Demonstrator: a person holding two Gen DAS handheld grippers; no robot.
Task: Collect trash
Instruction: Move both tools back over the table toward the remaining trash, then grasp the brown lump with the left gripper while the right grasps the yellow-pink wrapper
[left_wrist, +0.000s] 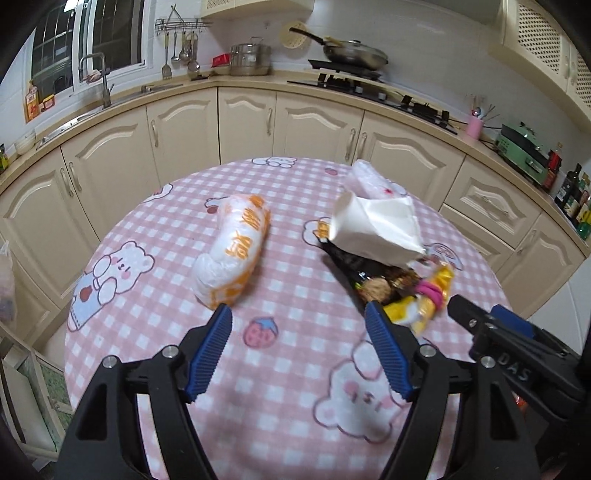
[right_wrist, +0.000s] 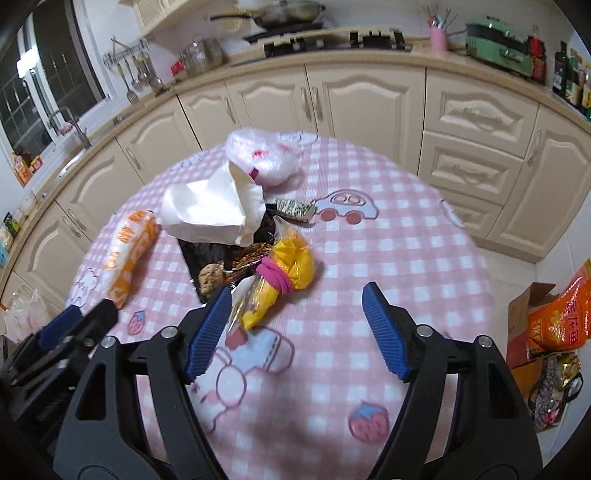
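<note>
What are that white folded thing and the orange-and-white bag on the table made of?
White sheet: likely paper or thin card, matte, holding sharp creases and standing stiffly. Orange bag: looks like thin plastic film, glossy and crinkled, with printed orange lettering.

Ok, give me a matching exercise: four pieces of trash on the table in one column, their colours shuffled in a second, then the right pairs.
Things:
1. rolled bag with printed lettering
2. crumpled paper
3. snack wrapper under the paper
4. bag tied with a pink band

Colours:
A. yellow
B. plain white
C. black
D. white and orange

Pairs: 1-D, 2-B, 3-C, 4-A
</note>
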